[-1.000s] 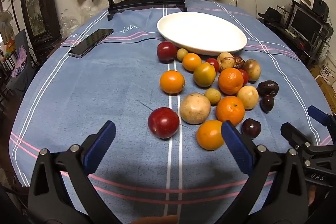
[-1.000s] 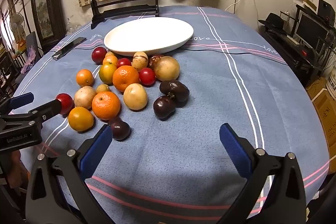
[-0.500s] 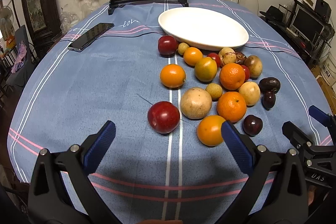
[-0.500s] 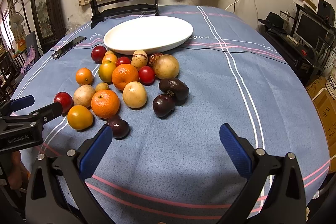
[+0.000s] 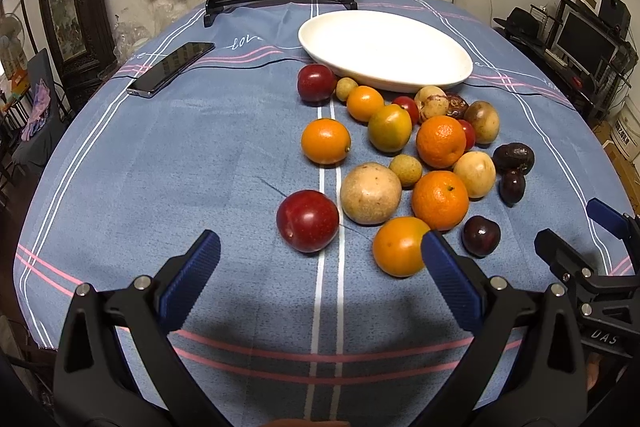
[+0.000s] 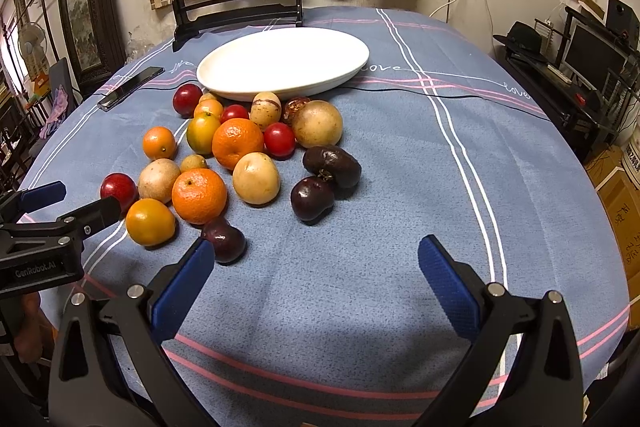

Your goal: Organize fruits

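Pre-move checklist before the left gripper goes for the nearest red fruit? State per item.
1. Left gripper jaws open: ok, wide apart and empty.
2. Red fruit lined up between the jaws: ok, it lies just ahead of them, roughly centred.
3. Clearance around the red fruit: not ok, the tan round fruit sits close beside it; contact cannot be told.
4. White plate free to receive fruit: ok, nothing lies on it.
5. Right gripper out of the way: ok, open, empty, off to the side over bare cloth.
6. Phone clear of the path: ok, far left of the fruit.
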`<state>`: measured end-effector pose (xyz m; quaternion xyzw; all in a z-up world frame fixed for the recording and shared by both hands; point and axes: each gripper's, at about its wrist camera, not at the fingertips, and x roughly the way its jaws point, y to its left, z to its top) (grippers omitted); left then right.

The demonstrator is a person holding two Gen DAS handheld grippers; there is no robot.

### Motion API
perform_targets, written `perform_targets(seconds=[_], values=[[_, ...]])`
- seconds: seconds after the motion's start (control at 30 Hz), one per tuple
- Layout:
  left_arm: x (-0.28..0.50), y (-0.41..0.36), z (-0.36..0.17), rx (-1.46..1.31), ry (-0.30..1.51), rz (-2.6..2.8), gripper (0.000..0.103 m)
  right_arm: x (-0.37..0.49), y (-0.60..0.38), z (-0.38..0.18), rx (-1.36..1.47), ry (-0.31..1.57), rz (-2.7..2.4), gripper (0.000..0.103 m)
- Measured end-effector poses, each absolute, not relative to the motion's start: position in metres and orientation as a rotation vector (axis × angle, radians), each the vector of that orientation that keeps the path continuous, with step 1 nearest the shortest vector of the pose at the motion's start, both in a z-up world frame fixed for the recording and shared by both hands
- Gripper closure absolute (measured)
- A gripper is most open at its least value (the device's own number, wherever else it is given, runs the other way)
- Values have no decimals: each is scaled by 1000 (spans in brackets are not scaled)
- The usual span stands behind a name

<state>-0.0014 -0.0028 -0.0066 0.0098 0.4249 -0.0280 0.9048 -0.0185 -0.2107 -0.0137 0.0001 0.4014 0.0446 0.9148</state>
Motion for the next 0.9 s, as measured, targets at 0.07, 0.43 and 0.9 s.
perform_targets(seconds=[0.07, 0.43, 0.9], values=[[-1, -3, -6, 22, 878, -59, 2, -19, -211, -14, -1, 826, 92, 1], [-1, -5, -7, 22, 878, -61, 2, -18, -210, -14, -2, 827, 93, 1], [-1, -5, -7, 22, 879, -60, 2, -17, -210, -14, -2, 829, 94, 1]])
